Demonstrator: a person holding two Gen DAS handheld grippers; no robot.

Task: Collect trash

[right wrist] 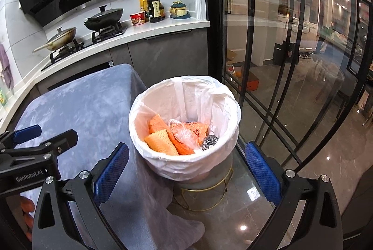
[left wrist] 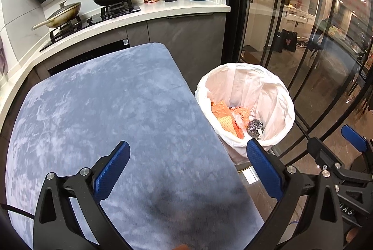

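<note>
A bin lined with a white bag (left wrist: 275, 96) (right wrist: 186, 166) stands just off the right edge of a table under a blue-grey cloth (left wrist: 105, 110) (right wrist: 81, 105). Inside lie orange plastic bags (right wrist: 186, 145), a yellow foam net (right wrist: 160, 142), clear wrap and a steel wool scourer (left wrist: 255, 127) (right wrist: 208, 141). My left gripper (left wrist: 187, 145) hangs open over the table's right edge with nothing between its blue pads. My right gripper (right wrist: 186, 147) is open and empty too, and frames the bin's near rim. Each gripper shows beside the other (left wrist: 335, 142) (right wrist: 46, 133).
The bin rests on a stool with a gold wire frame (right wrist: 205, 194). Behind the table runs a kitchen counter (left wrist: 186, 7) with a hob, two lidded pans and bottles. Black-framed glass doors (right wrist: 279, 63) close off the right. A person's fingers (right wrist: 25, 208) show at lower left.
</note>
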